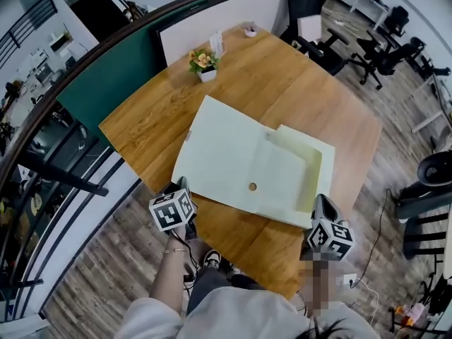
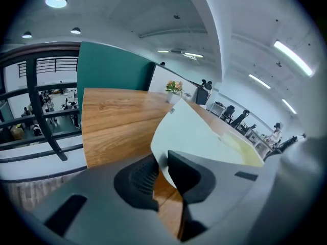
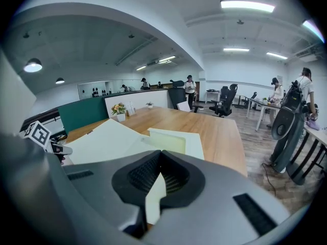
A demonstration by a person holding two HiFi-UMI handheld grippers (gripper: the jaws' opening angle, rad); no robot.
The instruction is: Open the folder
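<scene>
**Folder open on the table**

The folder [image 1: 240,161] lies open mid-frame on the table [image 1: 296,83], with its cover to the left and its pocket to the right. At its lower left corner the left gripper [image 1: 182,188] is slightly released, and the corner sits in the narrow gap between its jaws. At lower right, the right gripper [image 1: 319,205] is clenched on the folder's edge.
</scene>
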